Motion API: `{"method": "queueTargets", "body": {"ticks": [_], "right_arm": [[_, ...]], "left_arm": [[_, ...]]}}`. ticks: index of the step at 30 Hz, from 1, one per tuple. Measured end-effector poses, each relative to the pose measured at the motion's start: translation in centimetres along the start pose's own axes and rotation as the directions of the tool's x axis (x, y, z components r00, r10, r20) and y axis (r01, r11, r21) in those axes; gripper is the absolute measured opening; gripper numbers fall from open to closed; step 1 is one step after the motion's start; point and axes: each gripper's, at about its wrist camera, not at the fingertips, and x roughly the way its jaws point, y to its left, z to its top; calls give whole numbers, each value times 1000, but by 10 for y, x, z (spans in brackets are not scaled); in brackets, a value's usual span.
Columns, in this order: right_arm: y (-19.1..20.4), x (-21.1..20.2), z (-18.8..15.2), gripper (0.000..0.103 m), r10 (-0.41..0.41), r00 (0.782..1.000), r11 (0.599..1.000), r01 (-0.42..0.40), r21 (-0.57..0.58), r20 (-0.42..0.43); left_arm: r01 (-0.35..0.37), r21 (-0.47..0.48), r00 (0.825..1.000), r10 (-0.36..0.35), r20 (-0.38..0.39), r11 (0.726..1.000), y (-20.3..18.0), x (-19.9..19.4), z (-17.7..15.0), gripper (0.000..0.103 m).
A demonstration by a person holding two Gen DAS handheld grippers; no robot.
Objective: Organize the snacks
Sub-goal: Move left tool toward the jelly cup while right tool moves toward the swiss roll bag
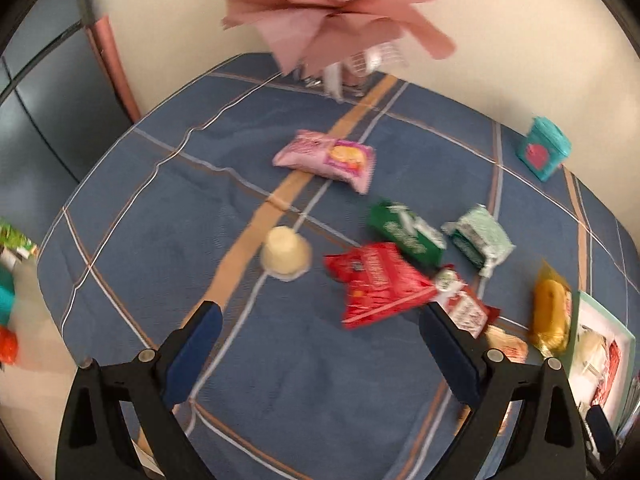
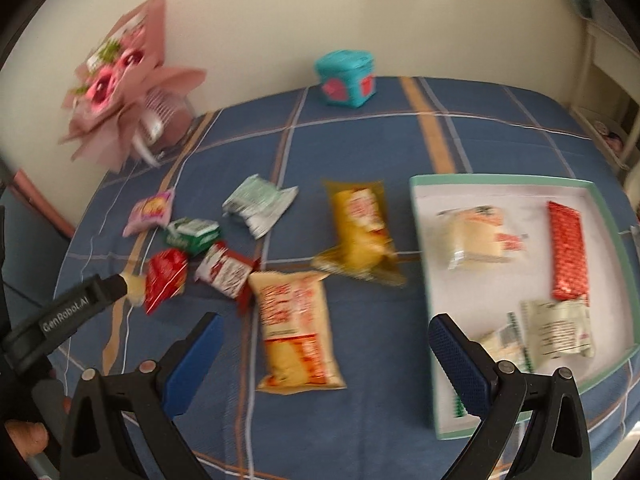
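Snack packets lie scattered on a blue checked tablecloth (image 1: 160,208). In the left wrist view I see a pink packet (image 1: 326,159), a cream cup (image 1: 286,254), a red packet (image 1: 376,284), a green packet (image 1: 406,232) and a pale green packet (image 1: 480,238). My left gripper (image 1: 320,344) is open and empty, above the cloth, near the red packet. In the right wrist view a white tray (image 2: 424,240) with a green rim holds several packets, among them a red bar (image 2: 568,254). My right gripper (image 2: 326,354) is open and empty over a cream packet (image 2: 298,328). A yellow packet (image 2: 360,232) lies beyond it.
A pink paper bouquet (image 2: 120,76) stands at the back left by the wall. A teal box (image 2: 346,78) with red hearts sits at the table's far edge. The left gripper's body (image 2: 68,312) shows at the left of the right wrist view. The tray (image 1: 618,340) also shows at the right of the left wrist view.
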Motion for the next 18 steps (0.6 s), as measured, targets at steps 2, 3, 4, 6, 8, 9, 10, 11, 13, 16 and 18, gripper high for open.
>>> {"method": "queueTargets", "body": {"ticks": [2, 3, 4, 6, 8, 9, 10, 11, 13, 16, 18], "right_arm": [[10, 7, -3, 103, 13, 1000, 1000, -13, -12, -18], [13, 8, -5, 103, 18, 1000, 1000, -18, -14, -24], [16, 12, -6, 103, 22, 999, 1000, -23, -15, -34], [21, 17, -8, 103, 26, 998, 999, -27, -19, -52], [23, 23, -9, 103, 26, 997, 999, -27, -18, -67], [23, 25, -10, 103, 26, 997, 1000, -27, -16, -73], [23, 27, -10, 103, 26, 997, 1000, -27, -14, -79], [23, 31, -11, 103, 25, 996, 1000, -26, -10, -89], [21, 38, -12, 103, 19, 994, 1000, -19, -3, -110], [19, 47, -14, 103, 10, 990, 1000, -9, 9, -137], [17, 51, -15, 103, 7, 989, 1000, -5, 15, -149]], "left_arm": [[-13, -8, 1000, 13, -6, 1000, 10, 5, 1, 99], [-18, -8, 1000, 18, -7, 1000, 16, 7, 2, 99], [-17, -6, 1000, 17, -6, 1000, 19, 8, 3, 99], [-9, -2, 1000, 9, 1, 1000, 26, 11, 5, 99], [1, 2, 1000, -1, 11, 1000, 29, 10, 6, 99], [14, 1, 1000, -14, 10, 1000, 30, 11, 7, 99], [29, -4, 1000, -29, 6, 1000, 31, 12, 8, 99], [48, -11, 999, -48, -1, 999, 32, 14, 8, 99], [68, -24, 998, -69, -14, 997, 34, 18, 9, 99], [80, -30, 997, -81, -18, 996, 39, 24, 13, 99], [83, -22, 996, -83, -20, 996, 41, 29, 16, 99]]}}
